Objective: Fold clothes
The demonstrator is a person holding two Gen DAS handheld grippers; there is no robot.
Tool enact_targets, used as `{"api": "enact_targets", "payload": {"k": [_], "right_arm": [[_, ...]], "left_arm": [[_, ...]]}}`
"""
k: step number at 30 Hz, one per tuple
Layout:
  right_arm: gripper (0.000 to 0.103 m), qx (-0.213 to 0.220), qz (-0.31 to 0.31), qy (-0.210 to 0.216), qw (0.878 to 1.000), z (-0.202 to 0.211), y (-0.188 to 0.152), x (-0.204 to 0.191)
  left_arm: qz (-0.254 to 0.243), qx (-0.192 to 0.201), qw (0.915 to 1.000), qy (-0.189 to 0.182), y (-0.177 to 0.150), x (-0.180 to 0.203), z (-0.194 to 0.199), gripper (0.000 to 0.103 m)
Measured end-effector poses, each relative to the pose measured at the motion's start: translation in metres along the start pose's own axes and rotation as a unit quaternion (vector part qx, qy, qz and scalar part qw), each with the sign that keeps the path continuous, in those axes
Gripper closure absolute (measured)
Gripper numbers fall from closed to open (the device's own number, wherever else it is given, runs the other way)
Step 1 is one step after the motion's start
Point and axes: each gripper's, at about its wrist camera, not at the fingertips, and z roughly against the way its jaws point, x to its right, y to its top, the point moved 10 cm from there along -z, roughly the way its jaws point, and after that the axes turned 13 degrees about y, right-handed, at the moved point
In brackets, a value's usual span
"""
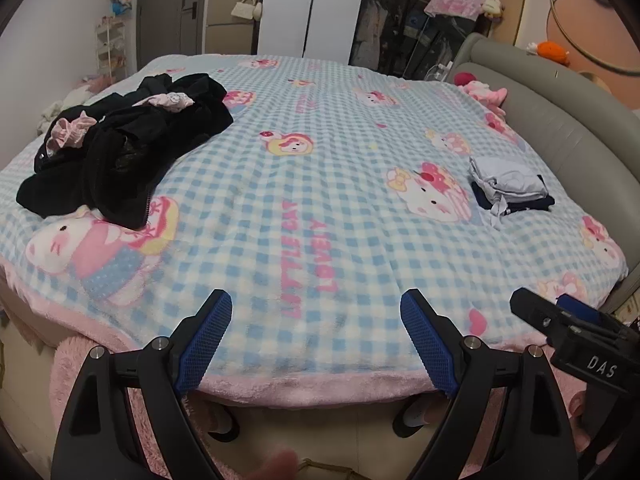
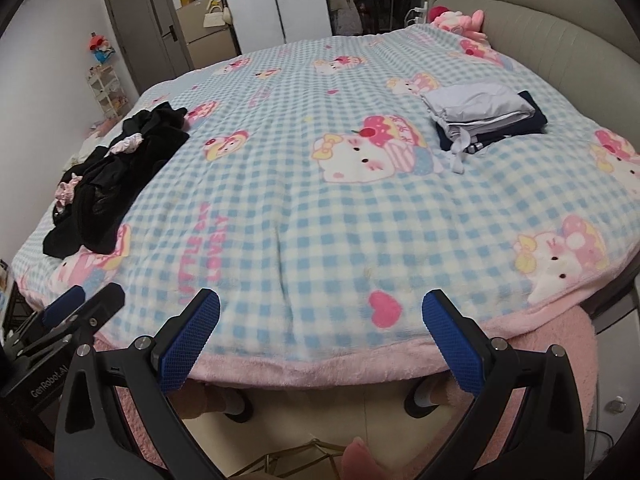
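1. Bed, covered by a blue-and-white checked blanket (image 1: 320, 184) with pink cartoon cats and a pink fleece border; it fills both of your views, and its near edge runs just beyond your fingertips.

2. Padded grey headboard (image 1: 560, 128), curving along the right side of the bed.

3. Heap of unfolded clothes (image 1: 124, 152), mostly black with a few pale pink ruffled pieces mixed in. It lies crumpled on the blanket at your far left, well apart from both grippers.

4. Folded stack (image 2: 484, 116): a pale lavender-grey garment on top of a dark navy one, with a drawstring trailing off toward you. It sits on the right side of the bed near the headboard.

5. Pink plush toy (image 2: 460, 22), at the far corner against the headboard.

6. Your left gripper (image 1: 316, 338), held low at the near edge of the bed; blue pads spread wide, nothing between them.

7. Your right gripper (image 2: 320, 338), alongside it at the same edge; fingers likewise spread wide and holding nothing.
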Motion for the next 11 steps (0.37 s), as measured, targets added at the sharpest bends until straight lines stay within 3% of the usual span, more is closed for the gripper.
{"api": "enact_targets", "payload": {"k": [11], "right_arm": [[0.0, -0.016, 0.005, 0.003, 1.0, -0.0069, -0.0073, -0.0067]], "left_arm": [[-0.005, 0.003, 0.9999, -0.015, -0.0019, 0.007, 0.0031, 0.015]]}}
